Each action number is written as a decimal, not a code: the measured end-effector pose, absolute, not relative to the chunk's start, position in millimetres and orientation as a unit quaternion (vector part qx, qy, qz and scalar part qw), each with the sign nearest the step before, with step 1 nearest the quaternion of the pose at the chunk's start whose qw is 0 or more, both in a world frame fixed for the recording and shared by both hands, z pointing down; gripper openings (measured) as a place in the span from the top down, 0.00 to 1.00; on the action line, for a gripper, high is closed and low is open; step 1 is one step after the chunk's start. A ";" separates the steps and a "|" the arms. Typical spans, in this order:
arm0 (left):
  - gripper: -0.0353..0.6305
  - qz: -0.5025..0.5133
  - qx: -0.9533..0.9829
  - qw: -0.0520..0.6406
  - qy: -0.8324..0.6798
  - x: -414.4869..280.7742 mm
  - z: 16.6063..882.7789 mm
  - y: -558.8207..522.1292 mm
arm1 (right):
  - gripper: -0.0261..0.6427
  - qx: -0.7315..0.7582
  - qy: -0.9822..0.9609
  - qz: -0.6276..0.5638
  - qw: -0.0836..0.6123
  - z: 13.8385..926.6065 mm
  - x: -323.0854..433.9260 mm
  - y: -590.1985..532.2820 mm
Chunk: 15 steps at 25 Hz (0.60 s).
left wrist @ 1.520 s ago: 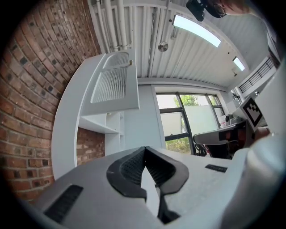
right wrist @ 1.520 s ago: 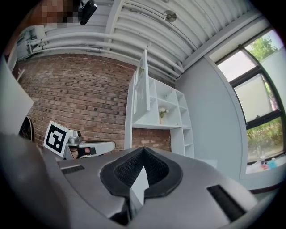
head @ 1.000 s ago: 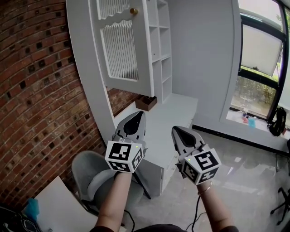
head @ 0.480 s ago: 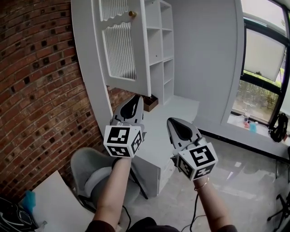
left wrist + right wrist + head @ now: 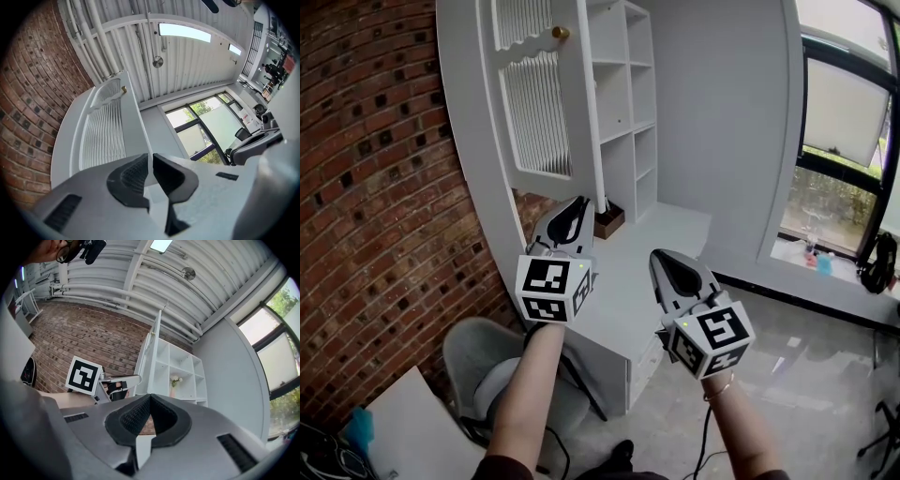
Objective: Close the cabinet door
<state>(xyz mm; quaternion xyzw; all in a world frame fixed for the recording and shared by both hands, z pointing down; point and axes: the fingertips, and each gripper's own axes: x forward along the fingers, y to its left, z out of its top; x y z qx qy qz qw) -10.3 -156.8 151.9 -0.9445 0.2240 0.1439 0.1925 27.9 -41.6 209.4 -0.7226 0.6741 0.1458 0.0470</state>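
The cabinet door (image 5: 534, 112) stands open, swung out from the white cabinet (image 5: 630, 141) with its slatted panel facing the brick wall (image 5: 384, 187) and its brass knob (image 5: 558, 33) near the top. In the right gripper view the door (image 5: 157, 333) shows almost edge-on.

Both forearms reach forward and up from the bottom of the head view, marker cubes turned to the camera. The left gripper (image 5: 579, 202) points up at the door's lower free corner. Whether it touches the door cannot be told. Its jaws are drawn together to a sliver with nothing between them (image 5: 151, 157).

The right gripper (image 5: 664, 258) is held lower and to the right, over the white tabletop (image 5: 647, 230). Its jaws are closed and empty (image 5: 150, 397).

A grey chair (image 5: 478, 347) sits below the left forearm.
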 end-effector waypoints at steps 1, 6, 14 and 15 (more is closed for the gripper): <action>0.92 0.144 -0.945 0.191 0.223 -6.0 152.5 -160.5 | 0.96 -0.724 0.673 0.144 0.045 211.2 31.7 -44.5; 0.91 0.146 -0.948 0.187 0.213 13.2 154.3 -173.6 | 0.96 -0.727 0.672 0.139 0.037 217.1 46.6 -60.8; 0.91 0.141 -0.943 0.208 0.216 42.4 156.4 -183.5 | 0.96 -0.728 0.672 0.135 0.030 224.7 69.9 -89.1; 0.91 0.140 -0.944 0.207 0.216 46.8 156.9 -186.0 | 0.96 -0.728 0.672 0.134 0.029 225.7 72.8 -92.7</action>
